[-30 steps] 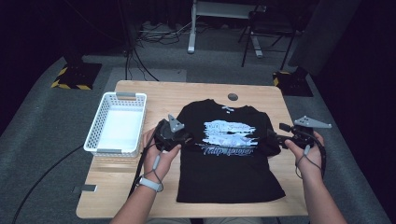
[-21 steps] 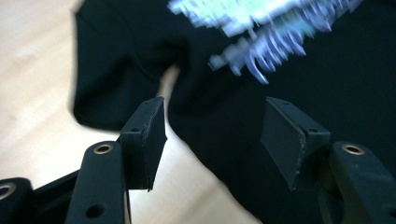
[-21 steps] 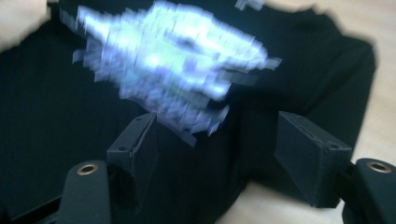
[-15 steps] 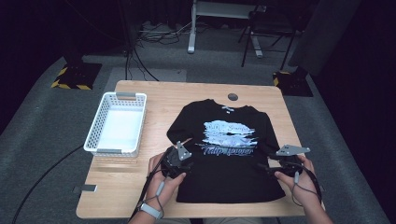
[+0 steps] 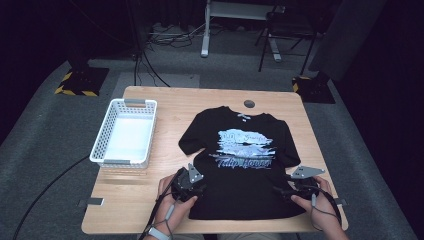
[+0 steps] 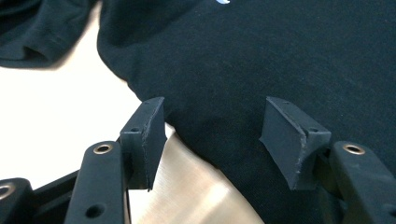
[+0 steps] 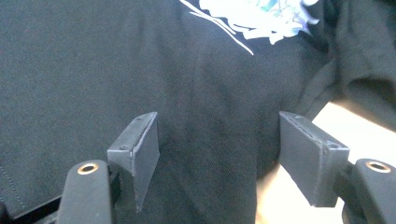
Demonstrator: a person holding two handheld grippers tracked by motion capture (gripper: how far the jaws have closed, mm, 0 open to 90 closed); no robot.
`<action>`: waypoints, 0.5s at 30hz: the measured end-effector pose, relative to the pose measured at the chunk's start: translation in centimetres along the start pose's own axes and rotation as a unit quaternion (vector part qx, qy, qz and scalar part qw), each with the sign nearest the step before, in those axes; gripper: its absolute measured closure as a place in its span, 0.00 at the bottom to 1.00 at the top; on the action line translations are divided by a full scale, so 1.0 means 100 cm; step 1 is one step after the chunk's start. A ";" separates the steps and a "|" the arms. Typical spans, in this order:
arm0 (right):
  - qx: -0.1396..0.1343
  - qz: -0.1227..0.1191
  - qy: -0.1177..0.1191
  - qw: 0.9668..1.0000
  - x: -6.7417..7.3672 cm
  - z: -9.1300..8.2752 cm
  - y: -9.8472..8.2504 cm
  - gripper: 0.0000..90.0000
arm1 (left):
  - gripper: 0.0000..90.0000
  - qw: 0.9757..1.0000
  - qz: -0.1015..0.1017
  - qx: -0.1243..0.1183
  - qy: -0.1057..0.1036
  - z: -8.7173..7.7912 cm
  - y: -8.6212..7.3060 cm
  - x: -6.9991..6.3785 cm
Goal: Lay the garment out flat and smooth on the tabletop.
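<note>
We count one black tee (image 5: 239, 165), one white basket (image 5: 125, 132), one wooden table (image 5: 150, 100), two grippers.

Tee lies flat on the table, print up, collar at the far side, hem toward us. Basket sits well apart from it, beyond the left gripper (image 5: 196, 189) and off to its outer side.

Left gripper is low at the tee's left side edge, near the hem. In the left gripper view its gripper (image 6: 215, 135) has jaws standing apart w/ a wide gap, nothing pinched. The tee (image 6: 261, 70) edge runs diagonally thru that gap: one finger (image 6: 147, 133) sits over bare table (image 6: 56, 107) just outside the fabric edge, the other finger (image 6: 292, 140) is over the cloth. A sleeve (image 6: 37, 32) lies further out, ahead of the bare-table finger.

Right gripper (image 5: 278, 191) is low at the tee's right side edge, also near the hem. In the right gripper view its gripper (image 7: 217, 154) is likewise open, no cloth clamped. The tee (image 7: 116, 60) fills the gap; one finger (image 7: 140, 149) is over fabric, the other finger (image 7: 308, 154) is at the cloth's edge w/ table (image 7: 359, 135) just beyond it. Print (image 7: 252, 16) is ahead of the fingers, well past the tips.

Can't tell if any pad touches the cloth.
</note>
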State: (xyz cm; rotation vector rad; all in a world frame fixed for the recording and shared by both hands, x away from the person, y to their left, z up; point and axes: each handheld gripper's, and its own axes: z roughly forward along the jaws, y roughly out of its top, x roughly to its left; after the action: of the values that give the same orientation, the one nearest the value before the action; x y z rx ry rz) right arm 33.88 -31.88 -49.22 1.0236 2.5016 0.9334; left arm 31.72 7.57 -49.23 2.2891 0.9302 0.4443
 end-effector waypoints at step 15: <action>0.039 0.004 0.008 0.999 0.034 -0.043 -0.039 0.35 | 0.44 0.998 0.014 0.009 -0.059 -0.024 -0.020 -0.044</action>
State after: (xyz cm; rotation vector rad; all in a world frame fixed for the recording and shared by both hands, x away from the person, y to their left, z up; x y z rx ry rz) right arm 27.42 -33.57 -48.64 1.0534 2.5681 0.8563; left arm 26.45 6.52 -49.07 2.3210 0.8472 0.3098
